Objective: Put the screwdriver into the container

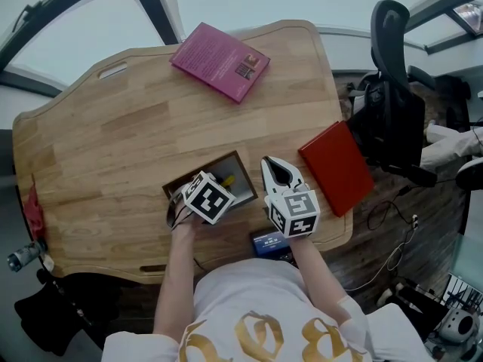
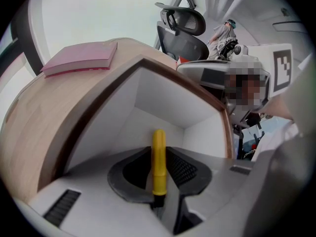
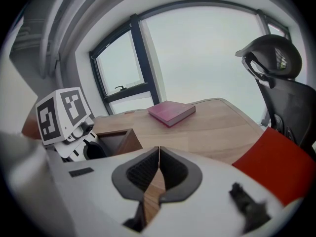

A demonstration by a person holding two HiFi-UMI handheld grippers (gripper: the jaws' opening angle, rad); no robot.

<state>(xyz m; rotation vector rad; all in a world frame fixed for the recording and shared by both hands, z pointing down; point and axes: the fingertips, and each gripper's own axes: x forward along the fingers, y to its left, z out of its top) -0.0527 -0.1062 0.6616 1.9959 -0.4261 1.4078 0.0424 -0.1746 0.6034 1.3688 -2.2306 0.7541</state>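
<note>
An open brown box with a white inside, the container [image 1: 240,170], stands near the table's front edge. My left gripper [image 1: 225,184] hangs over it, shut on a yellow-handled screwdriver [image 1: 229,180]. In the left gripper view the screwdriver [image 2: 158,159] sits upright between the jaws of the left gripper [image 2: 158,154], its handle reaching over the container [image 2: 163,105]. My right gripper [image 1: 272,164] is just right of the box. In the right gripper view the right gripper [image 3: 158,154] is shut on nothing, with the container [image 3: 117,140] to its left.
A pink book [image 1: 221,61] lies at the table's far edge and a red book [image 1: 336,168] at the right edge. A black office chair [image 1: 392,89] stands beyond the right side. A small blue item [image 1: 269,242] sits at the front edge under my right arm.
</note>
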